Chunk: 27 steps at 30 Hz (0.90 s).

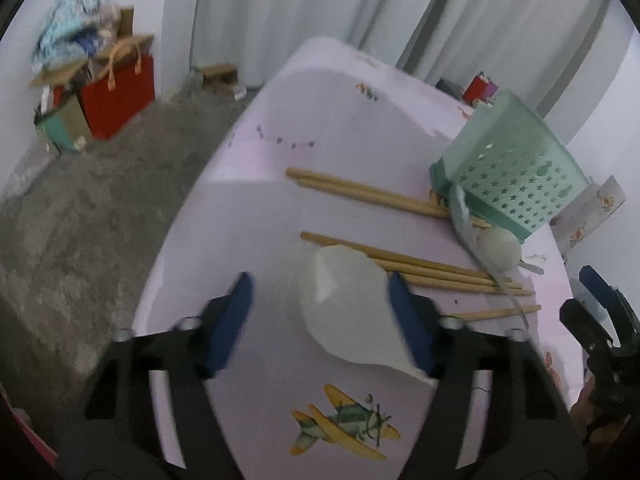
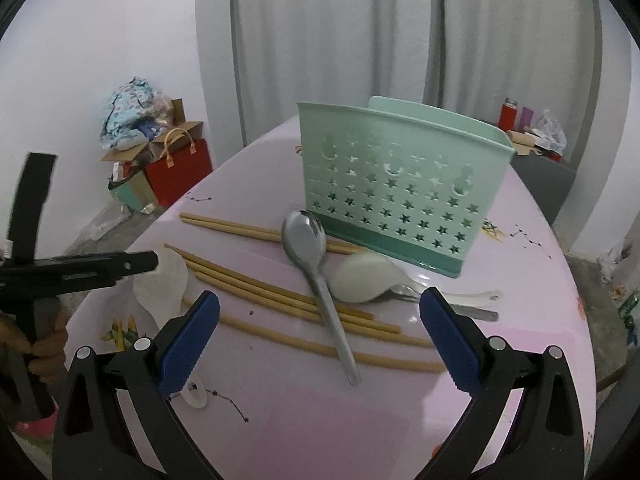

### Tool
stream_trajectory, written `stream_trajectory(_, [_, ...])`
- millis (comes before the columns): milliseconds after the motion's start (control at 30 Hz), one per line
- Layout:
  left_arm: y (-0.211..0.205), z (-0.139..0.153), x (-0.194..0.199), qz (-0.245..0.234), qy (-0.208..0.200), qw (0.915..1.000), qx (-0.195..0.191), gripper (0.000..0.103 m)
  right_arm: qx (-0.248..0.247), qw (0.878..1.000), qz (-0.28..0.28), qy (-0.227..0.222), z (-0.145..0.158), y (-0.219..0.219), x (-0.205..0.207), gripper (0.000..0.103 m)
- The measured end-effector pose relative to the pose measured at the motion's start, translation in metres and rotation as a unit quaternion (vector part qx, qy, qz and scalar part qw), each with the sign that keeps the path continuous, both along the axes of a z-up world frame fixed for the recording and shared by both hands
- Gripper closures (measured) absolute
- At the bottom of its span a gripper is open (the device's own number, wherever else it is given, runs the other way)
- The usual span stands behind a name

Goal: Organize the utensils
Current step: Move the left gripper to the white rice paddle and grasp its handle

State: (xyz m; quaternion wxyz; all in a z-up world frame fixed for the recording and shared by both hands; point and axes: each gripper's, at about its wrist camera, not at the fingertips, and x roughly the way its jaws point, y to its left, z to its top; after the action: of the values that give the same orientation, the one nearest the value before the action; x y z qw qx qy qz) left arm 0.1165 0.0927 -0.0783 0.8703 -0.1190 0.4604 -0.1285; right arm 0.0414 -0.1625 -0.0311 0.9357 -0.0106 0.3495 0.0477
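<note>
1. Left wrist view: the left gripper point(image 1: 320, 312) is held released, fingers spread wide, above a white spoon point(image 1: 352, 312) lying on the pink table point(image 1: 256, 208). The spoon's bowl lies between the blue pads point(image 1: 408, 320), close against the right-hand one; contact cannot be told.
2. Wooden chopsticks point(image 1: 420, 268) are scattered mid-table, and the green utensil holder point(image 1: 508, 172) is seen at the far right edge.
3. Right wrist view: the right gripper point(image 2: 320, 340) is also released, hovering over a metal spoon point(image 2: 316, 276) laid across the chopsticks point(image 2: 280, 300).
4. The utensil holder point(image 2: 404, 184) stands upright beyond them; a second white spoon point(image 2: 364, 276) rests at its base.
5. The left gripper point(image 2: 80, 268) is visible at the left edge.
</note>
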Motion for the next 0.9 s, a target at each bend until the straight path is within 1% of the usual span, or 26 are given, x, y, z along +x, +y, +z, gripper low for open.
stream_trajectory(67, [0.002, -0.004, 0.004, -0.006, 0.006, 0.9999, -0.008, 0.057, 0.000, 1.000, 0.002, 0.001, 0.000, 0.000, 0.005, 0.005])
stream_trajectory(133, [0.000, -0.005, 0.007, -0.022, 0.013, 0.9996, -0.013, 0.066, -0.001, 1.000, 0.003, 0.000, 0.002, 0.001, 0.009, 0.005])
stream_trajectory(167, [-0.001, -0.007, 0.009, -0.030, 0.018, 0.9992, -0.016, 0.068, 0.000, 1.000, 0.005, 0.000, 0.003, 0.001, 0.012, 0.006])
stream_trajectory(233, [-0.002, -0.008, 0.009, -0.035, 0.021, 0.9990, -0.016, 0.080, -0.001, 1.000, 0.009, 0.001, 0.004, 0.003, 0.017, 0.009])
stream_trajectory(267, [-0.002, -0.009, 0.010, -0.038, 0.024, 0.9988, -0.018, 0.084, -0.003, 1.000, 0.014, 0.002, 0.004, 0.005, 0.021, 0.011])
stream_trajectory(300, [-0.001, -0.010, 0.010, -0.038, 0.029, 0.9986, -0.023, 0.091, -0.004, 1.000, 0.017, 0.002, 0.005, 0.006, 0.024, 0.013])
stream_trajectory(333, [0.000, -0.011, 0.009, -0.038, 0.032, 0.9983, -0.029, 0.094, -0.007, 1.000, 0.022, 0.002, 0.006, 0.008, 0.028, 0.015])
stream_trajectory(433, [0.003, -0.011, 0.008, -0.037, 0.032, 0.9979, -0.043, 0.096, -0.016, 0.999, 0.036, -0.001, 0.008, 0.013, 0.040, 0.021])
stream_trajectory(500, [0.007, -0.008, 0.007, -0.034, 0.030, 0.9974, -0.055, 0.097, -0.013, 0.999, 0.049, 0.008, 0.006, 0.015, 0.052, 0.025])
stream_trajectory(533, [0.008, -0.007, 0.007, -0.032, 0.030, 0.9971, -0.062, 0.098, -0.013, 0.998, 0.052, 0.012, 0.004, 0.016, 0.056, 0.025])
stream_trajectory(600, [0.011, -0.005, 0.005, -0.032, 0.027, 0.9965, -0.072, 0.100, -0.012, 0.998, 0.059, 0.031, -0.002, 0.017, 0.068, 0.029])
stream_trajectory(667, [0.013, -0.002, 0.003, -0.030, 0.022, 0.9962, -0.078, 0.100, -0.014, 0.996, 0.064, 0.053, -0.011, 0.019, 0.080, 0.029])
stream_trajectory(833, [0.016, 0.002, 0.000, -0.028, 0.018, 0.9945, -0.099, 0.101, -0.042, 0.992, 0.075, 0.097, -0.033, 0.031, 0.100, 0.030])
stream_trajectory(900, [0.016, 0.004, 0.000, -0.029, 0.016, 0.9944, -0.100, 0.101, -0.054, 0.989, 0.076, 0.112, -0.041, 0.034, 0.105, 0.033])
